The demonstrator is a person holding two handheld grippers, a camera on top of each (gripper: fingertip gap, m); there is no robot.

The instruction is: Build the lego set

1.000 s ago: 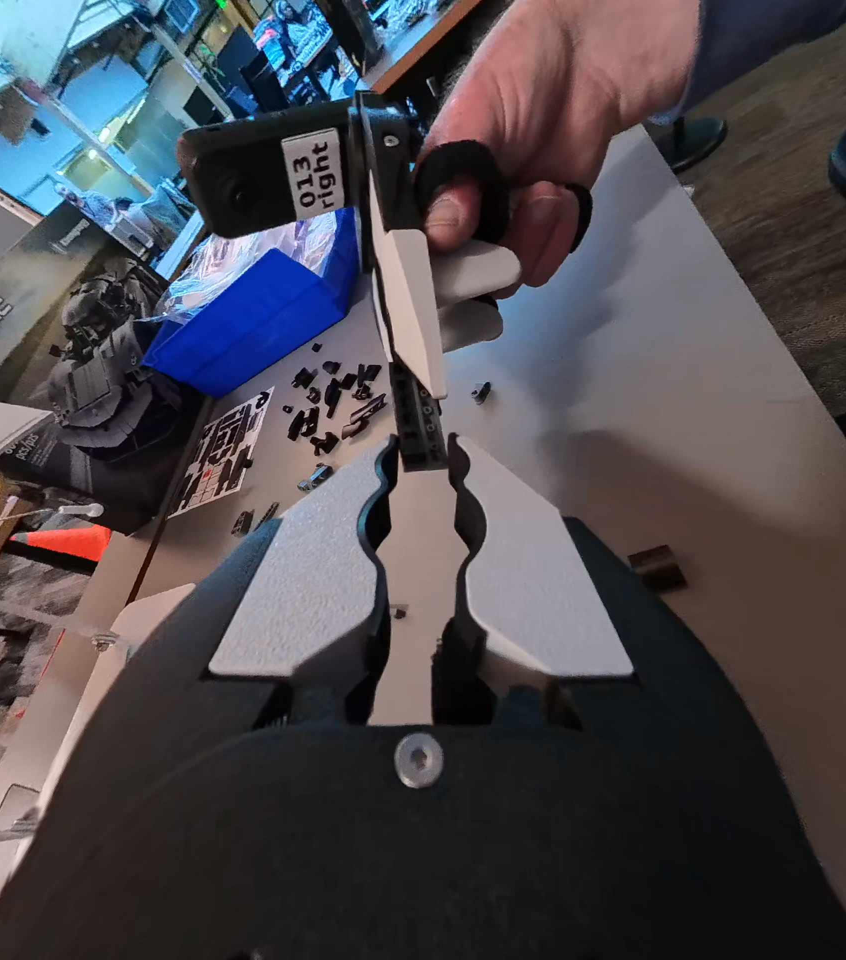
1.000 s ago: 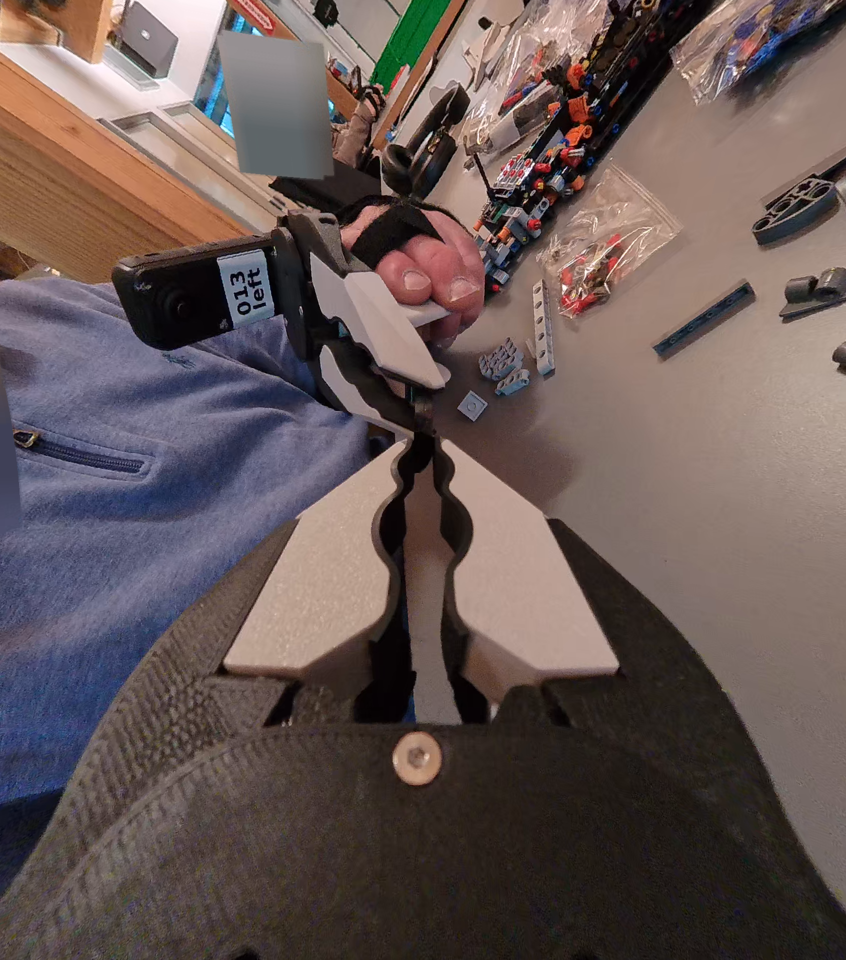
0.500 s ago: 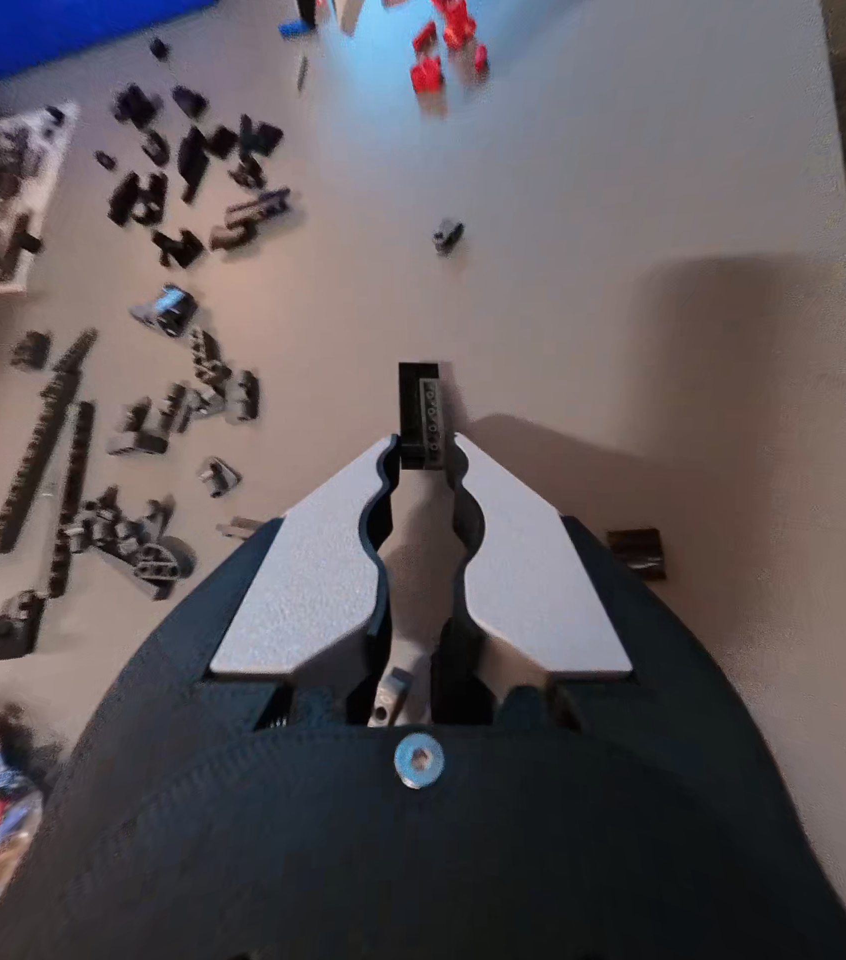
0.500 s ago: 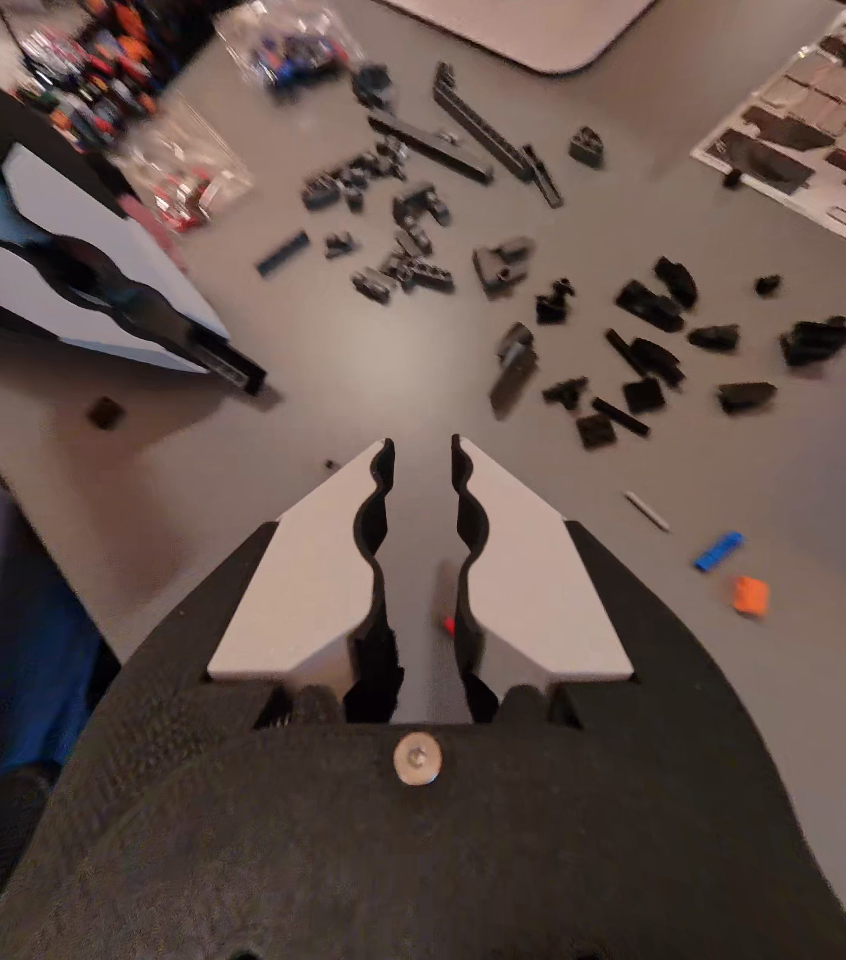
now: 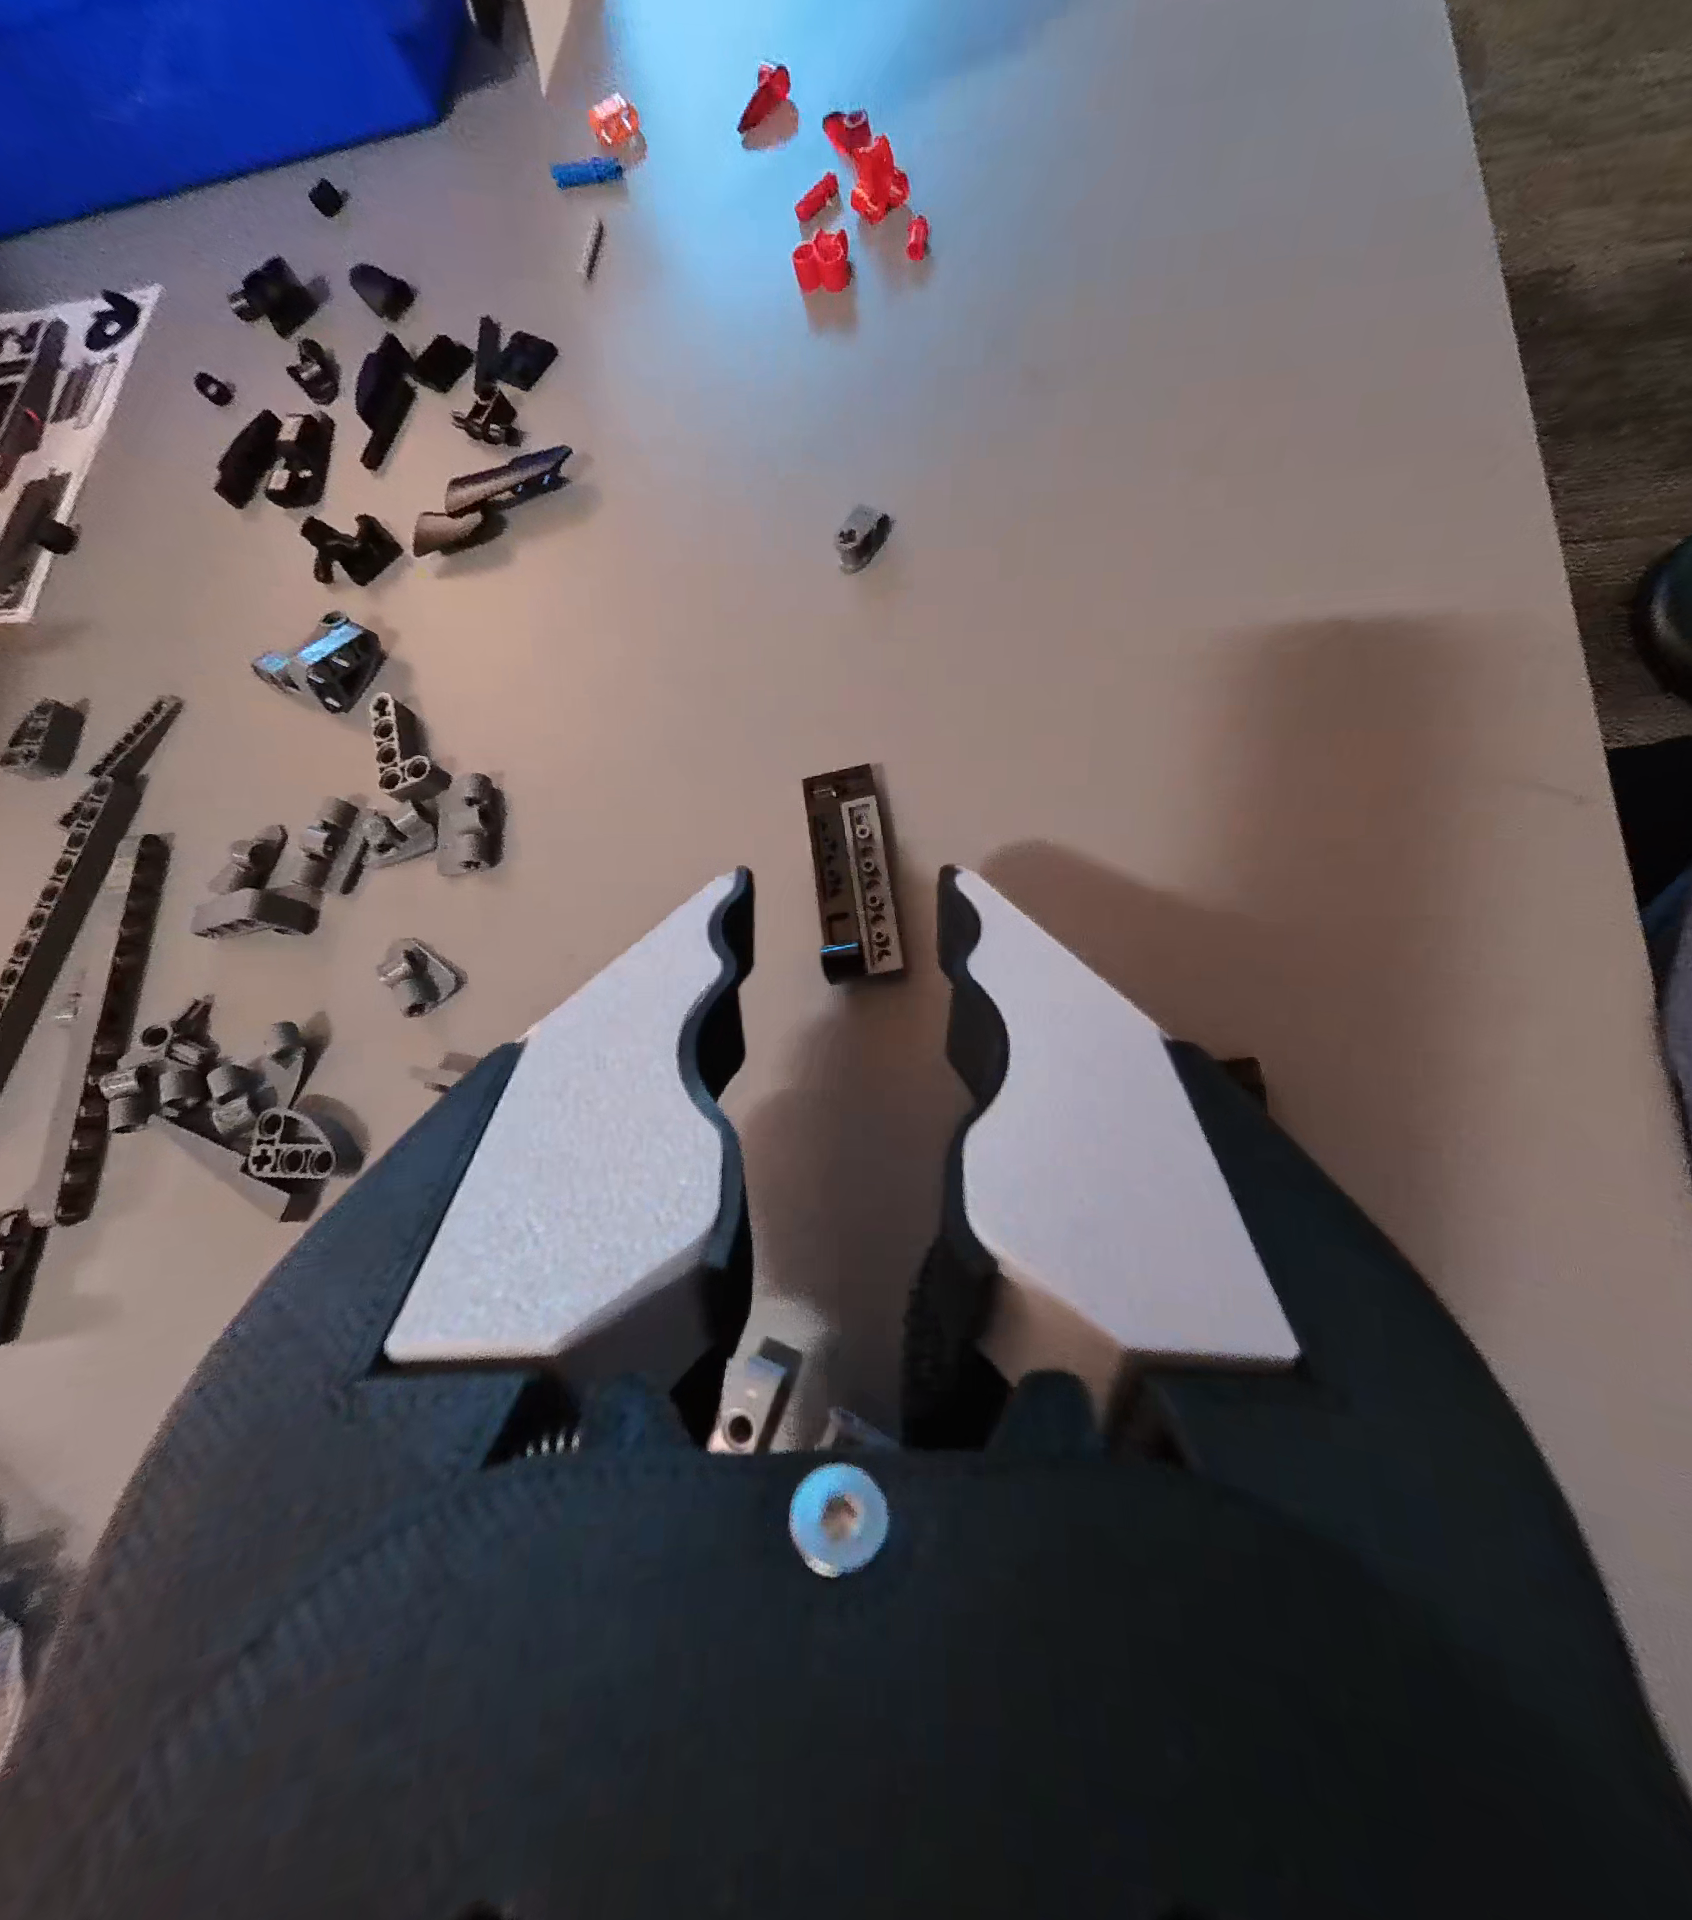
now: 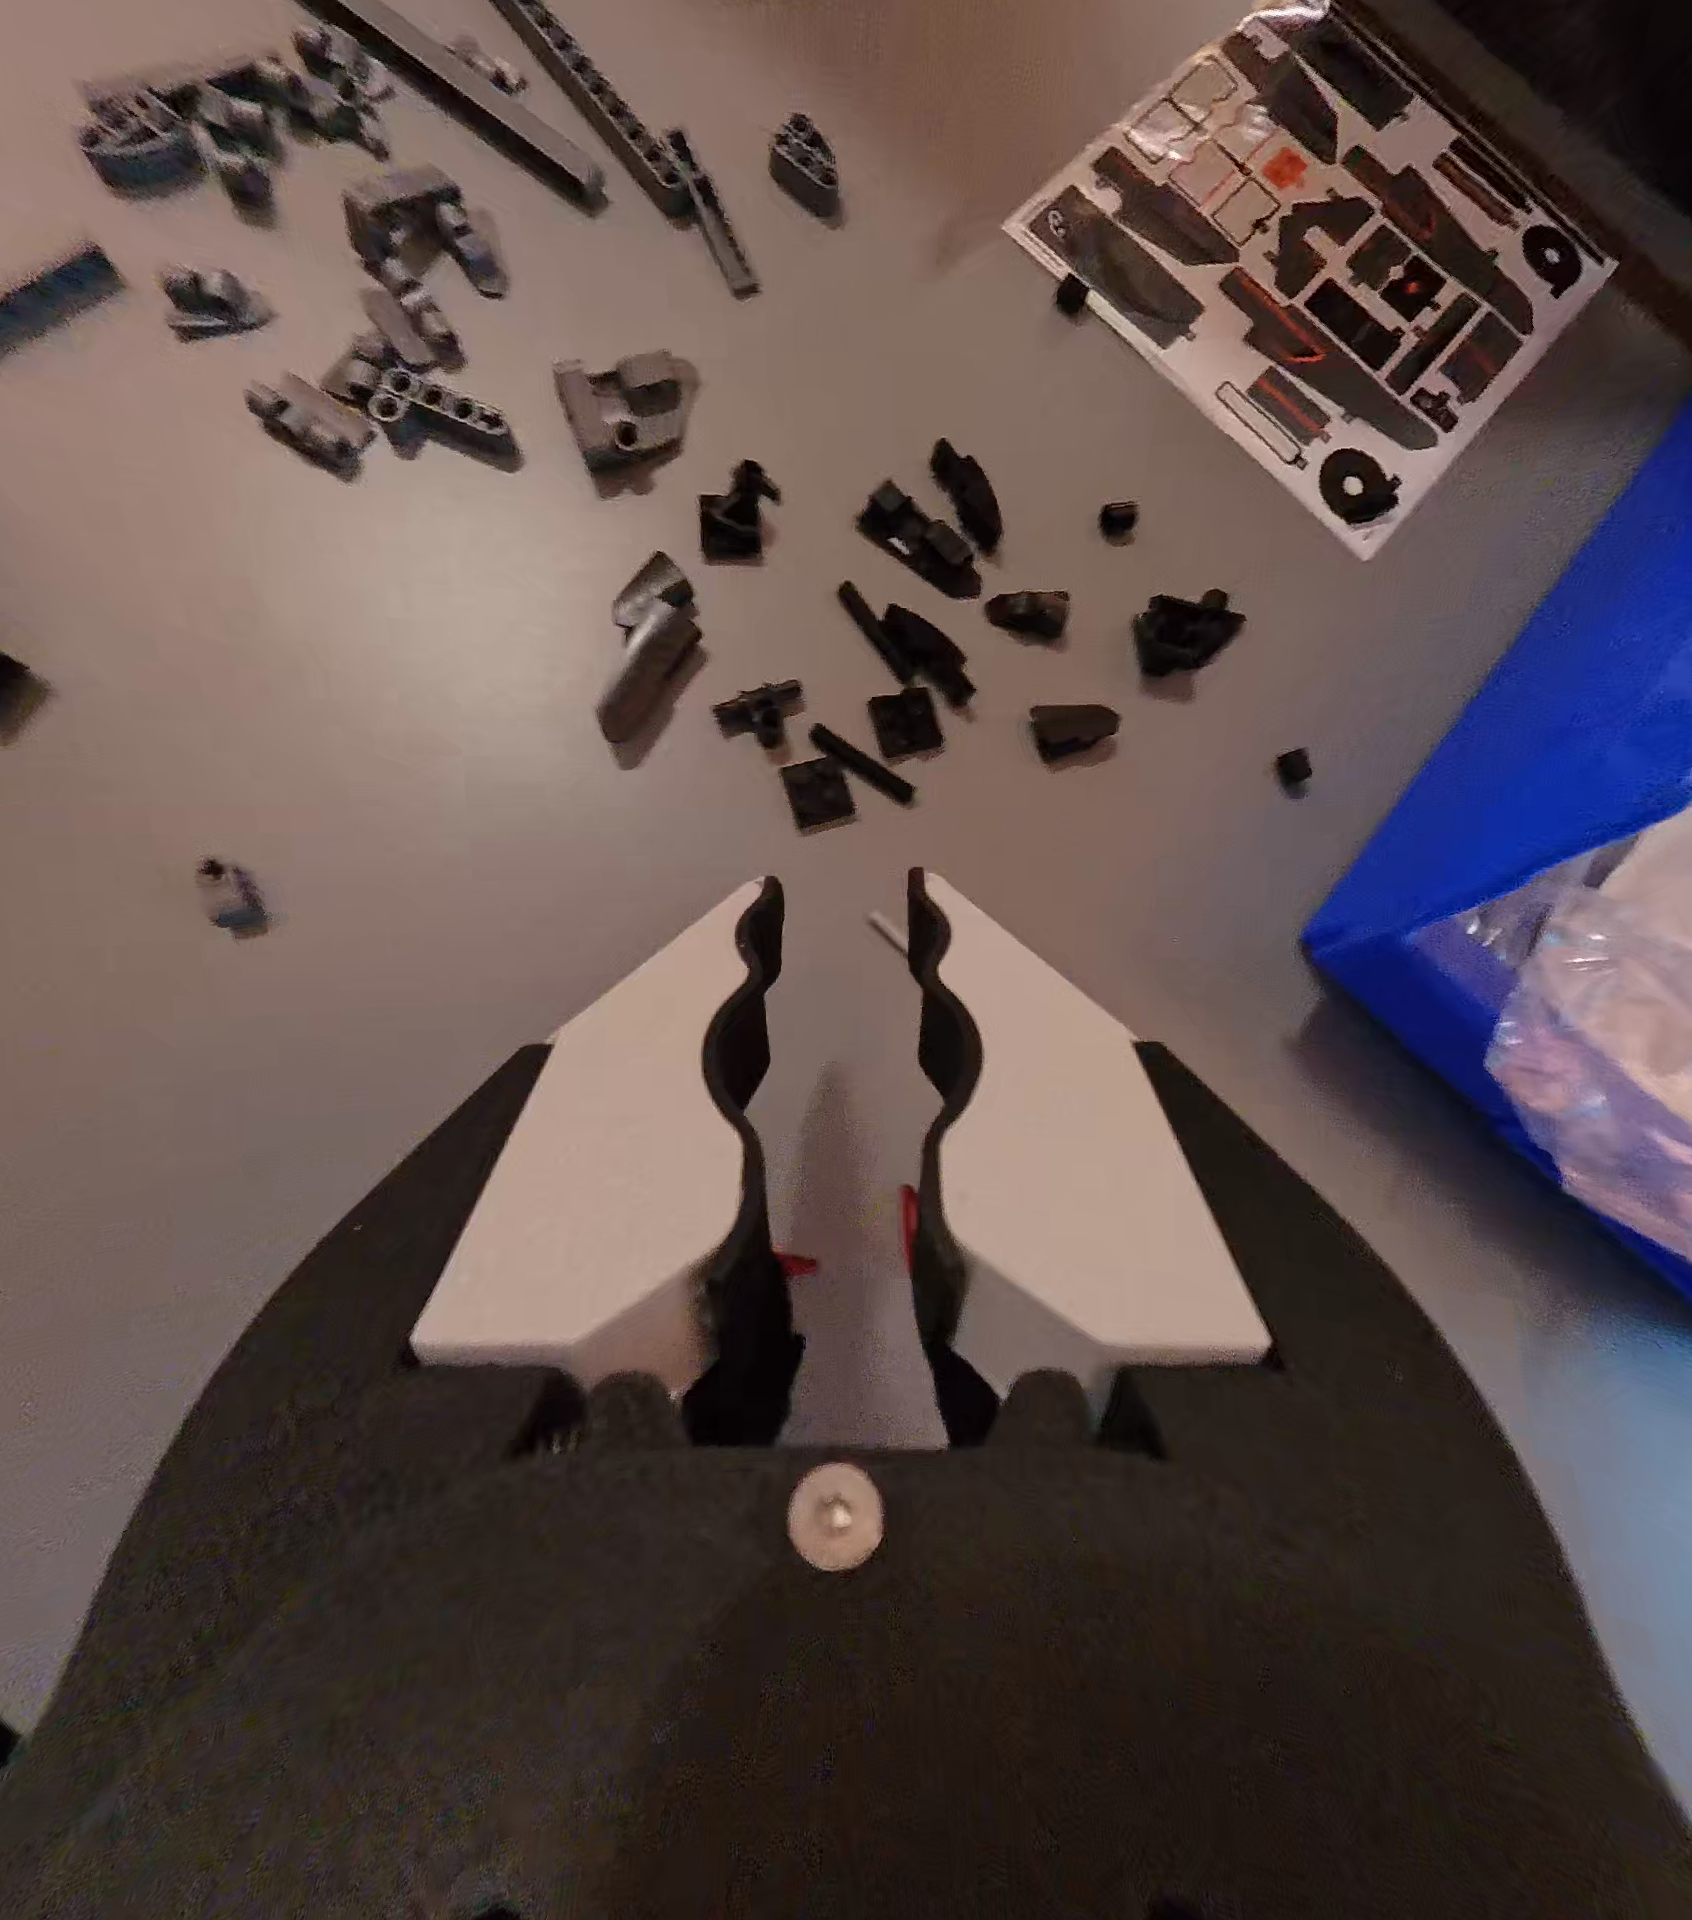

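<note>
Left gripper: my left gripper (image 5: pixel 842 883) hangs low over the table (image 5: pixel 1185 468) at frame centre, jaws wide apart and gripping nothing.
Sub-assembly: the small black assembly (image 5: pixel 855 876) lies flat on the table between and just beyond my fingertips, touching neither, its long side running away from me.
Right gripper: my right gripper (image 6: pixel 839 883) is parted narrowly and empty, pointing down at bare table; a thin pale sliver shows beside its right tip, too small to identify.
Step in hand, as I judge it: the assembly is set down and the right gripper is looking for the next piece.
Black pieces: the loose black parts (image 6: pixel 915 634) sit just beyond my right fingertips at mid-frame; two flat square tiles and a thin rod are the nearest.
How I would do it well: choose one piece that lies apart from its neighbours, line the jaws across its narrow side, and come straight down so I do not scatter the rest.
Grey pieces: the grey beams and connectors (image 6: pixel 426 343) lie farther off, upper left.
Sticker sheet: the sticker sheet (image 6: pixel 1309 260) lies upper right, near the blue bin (image 6: pixel 1569 727) at right edge.
Red pieces: the red parts (image 5: pixel 852 187) sit at the top of the left wrist view, well apart from the assembly.
</note>
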